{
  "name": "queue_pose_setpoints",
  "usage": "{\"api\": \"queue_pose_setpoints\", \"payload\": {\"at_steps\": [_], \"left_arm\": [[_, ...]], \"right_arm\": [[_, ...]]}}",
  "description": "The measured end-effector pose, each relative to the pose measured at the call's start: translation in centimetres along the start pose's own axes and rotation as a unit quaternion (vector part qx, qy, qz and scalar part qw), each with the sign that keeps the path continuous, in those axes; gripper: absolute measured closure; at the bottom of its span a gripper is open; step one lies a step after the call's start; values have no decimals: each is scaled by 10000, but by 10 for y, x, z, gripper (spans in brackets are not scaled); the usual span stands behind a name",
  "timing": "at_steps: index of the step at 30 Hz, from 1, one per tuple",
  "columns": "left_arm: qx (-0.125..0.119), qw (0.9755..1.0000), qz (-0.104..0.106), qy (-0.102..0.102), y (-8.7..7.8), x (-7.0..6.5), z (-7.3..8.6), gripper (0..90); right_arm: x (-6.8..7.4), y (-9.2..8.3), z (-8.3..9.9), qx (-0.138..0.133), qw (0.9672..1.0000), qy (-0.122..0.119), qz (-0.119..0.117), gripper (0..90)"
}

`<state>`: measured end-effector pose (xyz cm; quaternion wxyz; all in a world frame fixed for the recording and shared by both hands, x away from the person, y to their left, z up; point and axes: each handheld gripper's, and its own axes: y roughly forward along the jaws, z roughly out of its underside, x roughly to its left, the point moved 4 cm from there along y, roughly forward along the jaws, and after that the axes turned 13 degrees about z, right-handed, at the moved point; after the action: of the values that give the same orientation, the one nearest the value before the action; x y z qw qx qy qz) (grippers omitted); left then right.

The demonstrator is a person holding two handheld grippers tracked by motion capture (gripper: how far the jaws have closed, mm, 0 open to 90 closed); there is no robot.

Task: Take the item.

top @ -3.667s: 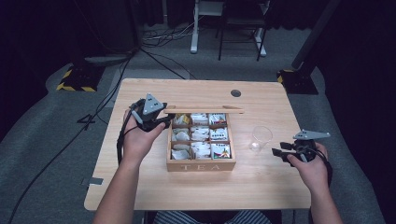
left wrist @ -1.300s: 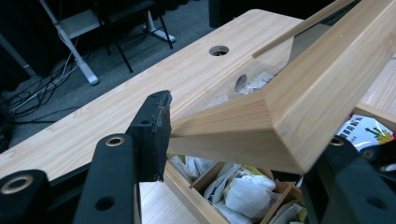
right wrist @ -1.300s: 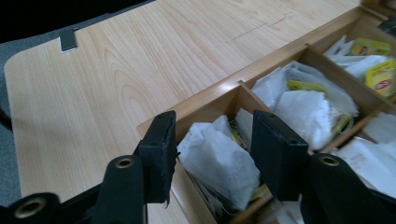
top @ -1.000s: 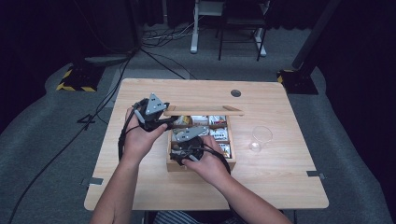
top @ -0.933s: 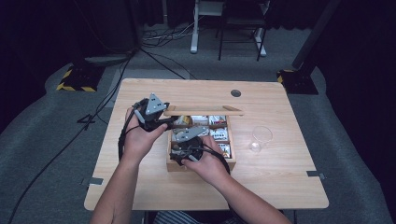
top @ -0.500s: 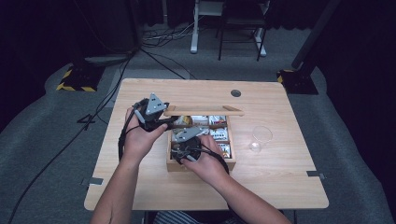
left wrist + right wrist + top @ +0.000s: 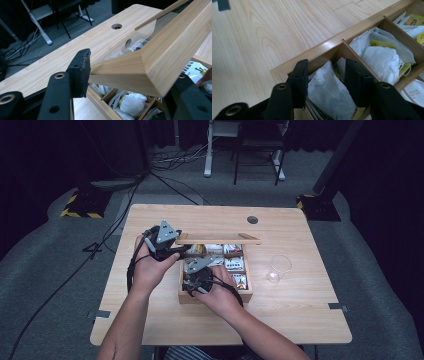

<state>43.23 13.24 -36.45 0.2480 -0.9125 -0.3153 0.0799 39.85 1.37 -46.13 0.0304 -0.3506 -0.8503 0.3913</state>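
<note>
Two grippers on a wooden table (image 7: 150, 330): left pinches lid (image 7: 160, 55), right closing around teabag (image 7: 329, 95).

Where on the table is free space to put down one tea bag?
Bare wood lies between the wooden box and the table's near edge, and right of the glass. Around the box it is crowded: both hands work there, and the lid is held up.
</note>
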Motion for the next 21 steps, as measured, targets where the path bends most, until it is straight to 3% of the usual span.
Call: {"api": "queue_pose_setpoints", "payload": {"at_steps": [7, 17, 21], "left_arm": [[-1, 10000, 2, -5, 0, 0, 0, 472], [16, 10000, 21, 4, 1, 0, 0, 468], [16, 10000, 13, 11, 1, 0, 0, 468]], "right_arm": [[-2, -5, 3, 198, 9998, -101, 0, 655], [-3, -5, 5, 391, 9991, -85, -143, 886], [-5, -8, 5, 386, 9991, -9, -159, 900]]}}
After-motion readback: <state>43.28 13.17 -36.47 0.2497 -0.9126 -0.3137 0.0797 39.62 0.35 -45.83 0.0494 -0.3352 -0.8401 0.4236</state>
